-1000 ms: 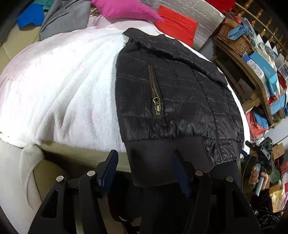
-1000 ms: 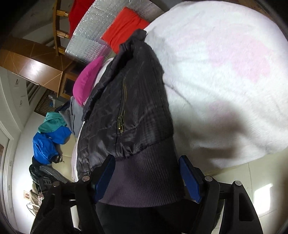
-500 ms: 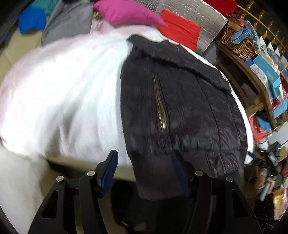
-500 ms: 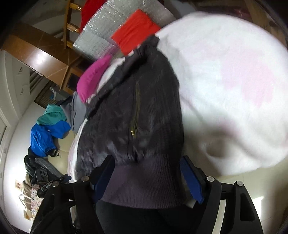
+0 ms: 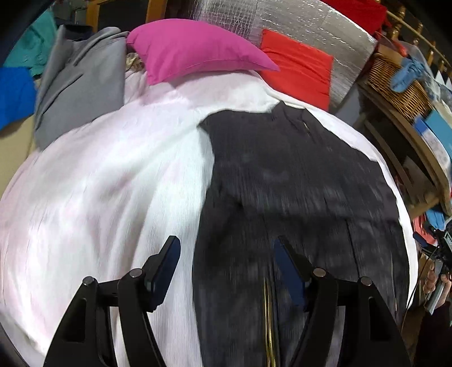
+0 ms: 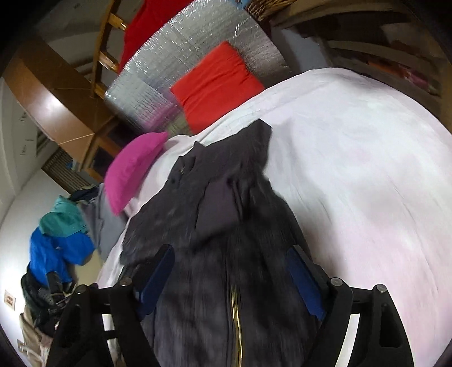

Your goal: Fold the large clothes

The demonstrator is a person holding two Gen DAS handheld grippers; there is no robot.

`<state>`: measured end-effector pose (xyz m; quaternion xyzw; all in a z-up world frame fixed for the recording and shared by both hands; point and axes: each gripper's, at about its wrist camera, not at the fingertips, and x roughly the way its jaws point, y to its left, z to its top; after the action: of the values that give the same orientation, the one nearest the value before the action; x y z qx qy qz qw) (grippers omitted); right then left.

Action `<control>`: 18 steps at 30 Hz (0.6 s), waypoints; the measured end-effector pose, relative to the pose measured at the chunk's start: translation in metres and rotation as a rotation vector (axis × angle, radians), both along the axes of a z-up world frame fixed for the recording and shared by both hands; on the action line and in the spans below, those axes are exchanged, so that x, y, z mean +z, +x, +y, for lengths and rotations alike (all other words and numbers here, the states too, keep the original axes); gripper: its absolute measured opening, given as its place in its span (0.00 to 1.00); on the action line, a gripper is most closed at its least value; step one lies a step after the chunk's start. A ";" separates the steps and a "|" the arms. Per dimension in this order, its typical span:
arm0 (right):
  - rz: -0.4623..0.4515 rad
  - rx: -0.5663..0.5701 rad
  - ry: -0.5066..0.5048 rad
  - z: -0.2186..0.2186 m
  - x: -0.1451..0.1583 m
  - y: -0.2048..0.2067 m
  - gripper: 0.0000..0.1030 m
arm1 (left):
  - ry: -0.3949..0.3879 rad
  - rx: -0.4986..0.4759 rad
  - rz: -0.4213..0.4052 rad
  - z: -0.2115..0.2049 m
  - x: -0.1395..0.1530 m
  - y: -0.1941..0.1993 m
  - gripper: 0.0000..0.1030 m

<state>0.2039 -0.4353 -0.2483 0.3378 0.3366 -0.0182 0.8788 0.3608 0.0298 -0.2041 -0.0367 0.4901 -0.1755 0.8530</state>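
Observation:
A black quilted jacket (image 5: 296, 183) lies flat on a white fleece blanket (image 5: 113, 183), its collar toward the far pillows. My left gripper (image 5: 226, 265) hovers over the jacket's left half, its jaws opening. The left pad is over bare blanket, clear of the cloth, and a gold zipper (image 5: 267, 316) runs between the fingers. In the right wrist view the jacket (image 6: 226, 225) fills the gap of my right gripper (image 6: 230, 271), whose jaws are also opening. No pad visibly presses on the fabric. A plain dark flap (image 6: 217, 209) lies on the jacket ahead. Both views are motion-blurred.
A pink pillow (image 5: 195, 48), a red cushion (image 5: 299, 70) and a silver foil mat (image 5: 282, 17) lie beyond the collar. A grey garment (image 5: 82, 82) sits far left. A wicker basket (image 5: 395, 82) and shelves stand on the right. A person's hand (image 5: 435, 282) shows at the right edge.
Both grippers have swept forward from the ribbed hem to over the jacket's body. The hem has dropped out of view, the pillows look nearer, and both pairs of fingers stand a little wider.

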 end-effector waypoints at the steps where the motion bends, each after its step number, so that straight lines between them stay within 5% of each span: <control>1: 0.008 -0.004 -0.017 -0.005 0.000 0.024 0.82 | -0.002 0.008 0.015 -0.003 -0.004 0.020 0.68; 9: 0.074 -0.007 -0.016 -0.051 -0.031 0.143 0.82 | -0.083 0.069 0.123 -0.023 -0.039 0.121 0.68; 13: 0.106 0.060 0.105 -0.056 -0.062 0.172 0.82 | -0.132 0.032 0.187 -0.041 -0.060 0.139 0.68; 16: 0.078 0.175 0.070 -0.038 -0.063 0.182 0.83 | -0.150 0.009 0.200 -0.050 -0.069 0.141 0.65; 17: 0.076 0.193 0.056 -0.033 -0.062 0.183 0.81 | -0.147 0.010 0.194 -0.052 -0.069 0.141 0.62; 18: 0.075 0.198 0.036 -0.030 -0.060 0.182 0.66 | -0.138 0.015 0.181 -0.055 -0.069 0.142 0.55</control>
<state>0.3863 -0.4650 -0.3085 0.3176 0.4011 0.0623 0.8570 0.5024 -0.0249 -0.2730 -0.1147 0.5516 -0.1986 0.8020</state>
